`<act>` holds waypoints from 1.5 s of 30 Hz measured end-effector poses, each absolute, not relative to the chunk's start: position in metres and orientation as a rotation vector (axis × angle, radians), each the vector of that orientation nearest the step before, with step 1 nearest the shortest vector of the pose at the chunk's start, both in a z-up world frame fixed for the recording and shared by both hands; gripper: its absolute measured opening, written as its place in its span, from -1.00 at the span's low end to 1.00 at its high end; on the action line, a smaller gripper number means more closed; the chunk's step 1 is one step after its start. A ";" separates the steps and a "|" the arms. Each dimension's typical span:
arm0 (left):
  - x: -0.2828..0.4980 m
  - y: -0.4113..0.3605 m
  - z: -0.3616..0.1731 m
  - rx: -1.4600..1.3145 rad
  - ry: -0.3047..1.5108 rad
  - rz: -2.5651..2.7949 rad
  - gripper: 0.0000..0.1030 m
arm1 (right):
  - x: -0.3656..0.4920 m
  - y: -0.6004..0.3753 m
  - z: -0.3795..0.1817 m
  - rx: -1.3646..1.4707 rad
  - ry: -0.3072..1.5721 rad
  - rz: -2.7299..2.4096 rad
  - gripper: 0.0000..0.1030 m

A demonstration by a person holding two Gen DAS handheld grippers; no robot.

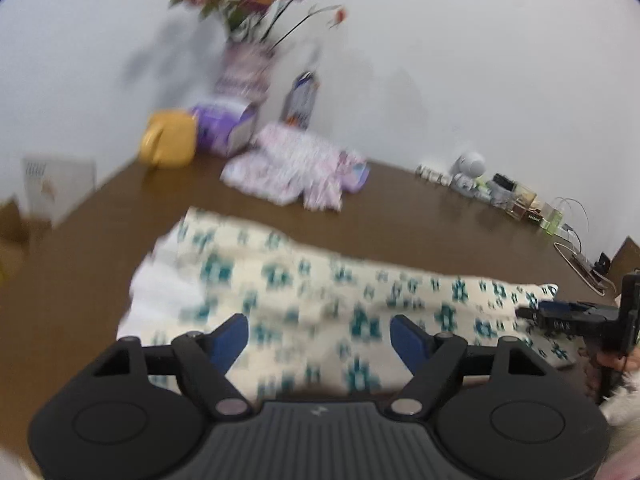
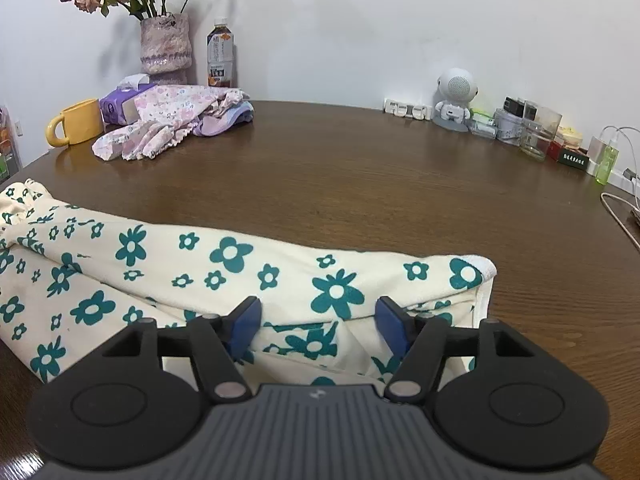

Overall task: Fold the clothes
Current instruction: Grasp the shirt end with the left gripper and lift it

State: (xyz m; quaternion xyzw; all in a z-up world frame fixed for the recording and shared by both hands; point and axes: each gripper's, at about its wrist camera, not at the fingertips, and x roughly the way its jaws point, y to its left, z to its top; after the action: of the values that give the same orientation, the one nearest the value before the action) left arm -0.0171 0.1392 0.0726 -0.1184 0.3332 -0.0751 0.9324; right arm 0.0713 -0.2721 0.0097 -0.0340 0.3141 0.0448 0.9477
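Your left wrist view is smeared with motion blur, so the flower print on the cream garment (image 1: pixel 320 300) reads only as teal blotches there, and the vase of dried roses (image 1: pixel 244 72) behind it is a soft smudge. The left end of that garment runs out of your right wrist view, and its near edge is hidden behind both gripper bodies.

Your left gripper (image 1: pixel 319 338) has its blue pads spread wide above the garment, with nothing between them. Your right gripper (image 2: pixel 318 326) also stands spread, its pads apart over a fold near the garment's right end; the cloth lies beneath them, not pinched. The garment (image 2: pixel 224 280) lies stretched along the near side of the brown desk (image 2: pixel 360 184).

Only the left view shows your right gripper from outside, a dark shape at the garment's right end, with part of a hand (image 1: pixel 624 364) at the frame edge. Only the right view is sharp enough to make out, beyond the garment, the yellow mug (image 2: pixel 76 122), the purple tissue box (image 2: pixel 120 104), the pink floral clothes (image 2: pixel 176 116) heaped beside it, and the drink bottle (image 2: pixel 220 54) by the vase. Its label carries writing too small to read. Further right of the garment sit a white astronaut figure (image 2: pixel 454 98) and a dark box (image 2: pixel 574 157) with pale characters you cannot make out.
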 end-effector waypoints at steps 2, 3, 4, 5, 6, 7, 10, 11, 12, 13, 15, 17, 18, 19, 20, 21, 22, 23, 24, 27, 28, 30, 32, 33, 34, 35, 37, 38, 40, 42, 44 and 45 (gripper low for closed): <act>-0.024 0.148 0.062 -0.313 0.726 -0.103 0.51 | 0.067 -0.270 0.014 -0.072 0.610 0.092 0.26; -0.027 0.152 0.057 -0.358 0.747 -0.080 0.51 | 0.064 -0.268 0.018 -0.068 0.591 0.097 0.27; -0.028 0.157 0.051 -0.411 0.764 -0.067 0.51 | 0.060 -0.267 0.022 -0.063 0.572 0.105 0.29; -0.029 0.162 0.045 -0.468 0.775 -0.070 0.51 | 0.057 -0.265 0.027 -0.059 0.556 0.116 0.32; -0.029 0.166 0.040 -0.516 0.777 -0.082 0.51 | 0.053 -0.263 0.030 -0.062 0.544 0.124 0.34; -0.030 0.169 0.035 -0.555 0.774 -0.095 0.54 | 0.049 -0.261 0.033 -0.069 0.534 0.129 0.37; -0.024 0.170 0.030 -0.602 0.743 -0.075 0.58 | 0.038 -0.256 0.039 -0.089 0.509 0.141 0.45; -0.019 0.172 0.029 -0.622 0.728 -0.063 0.58 | 0.036 -0.256 0.038 -0.087 0.515 0.142 0.46; -0.013 0.174 0.027 -0.647 0.712 -0.047 0.58 | 0.036 -0.256 0.035 -0.082 0.527 0.141 0.46; -0.006 0.177 0.025 -0.673 0.698 -0.034 0.59 | 0.035 -0.257 0.033 -0.076 0.540 0.140 0.46; 0.011 0.185 0.022 -0.724 0.675 -0.008 0.58 | 0.034 -0.258 0.027 -0.063 0.567 0.141 0.45; 0.026 0.192 0.022 -0.751 0.656 0.021 0.58 | 0.033 -0.257 0.022 -0.061 0.586 0.140 0.45; 0.033 0.195 0.022 -0.757 0.646 0.035 0.58 | 0.031 -0.256 0.020 -0.064 0.591 0.140 0.45; 0.040 0.197 0.022 -0.756 0.638 0.051 0.58 | 0.030 -0.256 0.018 -0.066 0.596 0.140 0.45; 0.046 0.200 0.023 -0.747 0.631 0.071 0.58 | 0.030 -0.255 0.016 -0.066 0.605 0.138 0.45; 0.052 0.202 0.024 -0.734 0.624 0.092 0.58 | 0.031 -0.255 0.014 -0.066 0.617 0.137 0.45; 0.057 0.204 0.025 -0.719 0.617 0.118 0.58 | 0.031 -0.255 0.011 -0.065 0.628 0.137 0.45; 0.062 0.206 0.026 -0.703 0.610 0.141 0.58 | 0.031 -0.255 0.009 -0.062 0.638 0.137 0.45; 0.066 0.209 0.027 -0.689 0.605 0.162 0.58 | 0.031 -0.256 0.007 -0.055 0.646 0.137 0.45; 0.080 0.216 0.029 -0.650 0.592 0.213 0.59 | 0.031 -0.258 0.005 -0.043 0.652 0.139 0.45; 0.084 0.219 0.029 -0.645 0.590 0.217 0.60 | 0.032 -0.259 0.005 -0.039 0.654 0.139 0.46; 0.093 0.221 0.028 -0.645 0.598 0.196 0.60 | 0.032 -0.259 0.004 -0.033 0.657 0.140 0.46; 0.104 0.220 0.029 -0.638 0.610 0.178 0.60 | 0.033 -0.260 0.004 -0.031 0.658 0.140 0.47; 0.109 0.219 0.029 -0.627 0.615 0.169 0.60 | 0.033 -0.260 0.004 -0.032 0.658 0.139 0.47; 0.113 0.217 0.029 -0.614 0.616 0.165 0.60 | 0.033 -0.260 0.004 -0.032 0.658 0.139 0.47; 0.117 0.216 0.028 -0.598 0.615 0.164 0.60 | 0.033 -0.260 0.004 -0.032 0.658 0.138 0.47; 0.126 0.213 0.028 -0.564 0.616 0.164 0.57 | 0.033 -0.260 0.004 -0.033 0.658 0.136 0.47; 0.129 0.211 0.028 -0.543 0.620 0.168 0.56 | 0.033 -0.260 0.004 -0.033 0.658 0.136 0.47; 0.135 0.206 0.028 -0.507 0.626 0.180 0.35 | 0.033 -0.260 0.004 -0.033 0.658 0.134 0.47; 0.139 0.202 0.027 -0.484 0.630 0.192 0.08 | 0.033 -0.261 0.004 -0.033 0.658 0.133 0.48; 0.141 0.201 0.026 -0.479 0.632 0.211 -0.17 | 0.033 -0.261 0.004 -0.033 0.658 0.132 0.48; 0.142 0.201 0.025 -0.477 0.634 0.222 -0.39 | 0.033 -0.261 0.004 -0.033 0.658 0.132 0.49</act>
State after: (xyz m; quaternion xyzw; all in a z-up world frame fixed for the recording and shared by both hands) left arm 0.1418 0.2006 0.0252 -0.2319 0.3083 0.1079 0.9162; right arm 0.0329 -0.2610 0.0041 -0.0160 0.3227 0.0646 0.9442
